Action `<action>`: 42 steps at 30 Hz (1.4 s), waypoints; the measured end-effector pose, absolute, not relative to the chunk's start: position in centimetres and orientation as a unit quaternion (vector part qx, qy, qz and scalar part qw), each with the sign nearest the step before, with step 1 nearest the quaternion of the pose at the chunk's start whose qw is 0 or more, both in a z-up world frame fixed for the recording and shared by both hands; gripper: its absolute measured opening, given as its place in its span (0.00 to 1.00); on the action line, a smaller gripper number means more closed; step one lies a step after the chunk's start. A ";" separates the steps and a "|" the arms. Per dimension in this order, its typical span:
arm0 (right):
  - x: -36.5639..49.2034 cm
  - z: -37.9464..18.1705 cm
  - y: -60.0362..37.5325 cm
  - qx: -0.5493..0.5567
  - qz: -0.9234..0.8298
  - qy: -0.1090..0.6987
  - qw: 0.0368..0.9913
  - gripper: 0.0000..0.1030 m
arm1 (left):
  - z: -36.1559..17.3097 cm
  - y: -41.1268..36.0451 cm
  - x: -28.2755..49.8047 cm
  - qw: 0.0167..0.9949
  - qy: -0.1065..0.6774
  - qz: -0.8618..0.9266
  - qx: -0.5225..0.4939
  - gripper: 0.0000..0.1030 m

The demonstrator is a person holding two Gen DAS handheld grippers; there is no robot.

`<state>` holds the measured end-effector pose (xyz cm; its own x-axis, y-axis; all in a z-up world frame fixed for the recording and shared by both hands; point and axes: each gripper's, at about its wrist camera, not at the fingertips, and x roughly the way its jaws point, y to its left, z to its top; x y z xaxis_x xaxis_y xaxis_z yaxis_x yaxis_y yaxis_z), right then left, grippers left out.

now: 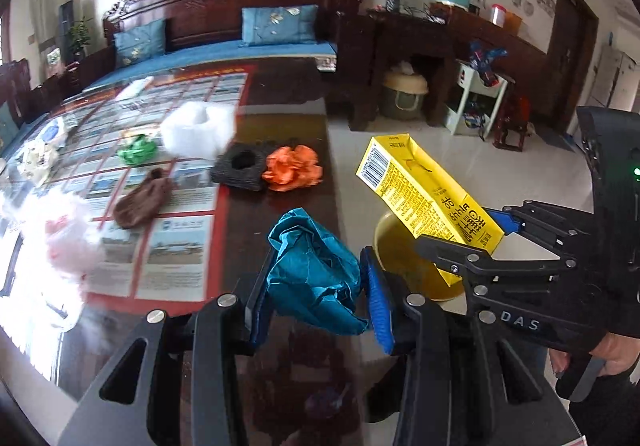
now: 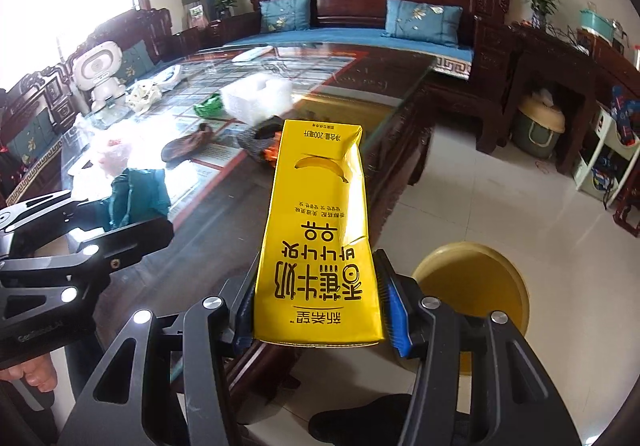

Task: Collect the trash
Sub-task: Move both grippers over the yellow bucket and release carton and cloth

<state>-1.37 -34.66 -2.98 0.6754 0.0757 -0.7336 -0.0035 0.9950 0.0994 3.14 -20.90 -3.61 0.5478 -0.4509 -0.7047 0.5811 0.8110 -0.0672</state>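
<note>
My left gripper is shut on a crumpled teal paper ball, held above the near edge of the dark wooden table. My right gripper is shut on a yellow milk carton, held over the floor beside the table. The carton and right gripper also show at the right of the left wrist view. A yellow round bin stands on the floor below the carton. The teal ball shows in the right wrist view too.
On the table lie an orange paper ball, a black knitted piece, a brown sock, a green crumple, white foam and a white plastic bag. A wooden sofa stands behind. Tiled floor lies right.
</note>
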 end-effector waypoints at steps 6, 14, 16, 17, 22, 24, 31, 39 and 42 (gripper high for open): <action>-2.4 -4.5 -40.4 0.062 -0.036 0.414 0.908 0.50 | -4.9 -27.0 5.1 0.846 0.397 -0.335 0.118 0.40; -3.2 -7.8 -48.0 0.081 -0.114 0.442 0.886 0.50 | -8.1 -36.5 7.5 0.786 0.444 -0.400 0.159 0.40; -3.3 -8.7 -49.8 0.089 -0.127 0.450 0.880 0.50 | -9.2 -38.8 8.0 0.770 0.461 -0.409 0.166 0.40; -3.3 -9.0 -50.4 0.092 -0.131 0.452 0.878 0.50 | -9.8 -39.9 8.3 0.762 0.469 -0.414 0.169 0.40; -3.0 -11.2 -53.3 0.102 -0.147 0.470 0.864 0.50 | -12.7 -45.1 9.4 0.735 0.491 -0.424 0.198 0.41; -2.8 -12.1 -54.3 0.106 -0.151 0.477 0.859 0.50 | -13.8 -47.0 9.7 0.730 0.493 -0.425 0.208 0.41; -2.7 -14.6 -57.7 0.119 -0.165 0.496 0.844 0.50 | -16.5 -52.0 10.7 0.712 0.503 -0.429 0.239 0.86; -2.4 -16.4 -59.3 0.123 -0.170 0.511 0.833 0.50 | -15.2 -52.3 10.9 0.728 0.474 -0.440 0.227 0.95; -2.2 -16.6 -59.0 0.115 -0.162 0.517 0.833 0.50 | -14.4 -51.3 11.0 0.742 0.472 -0.423 0.219 0.95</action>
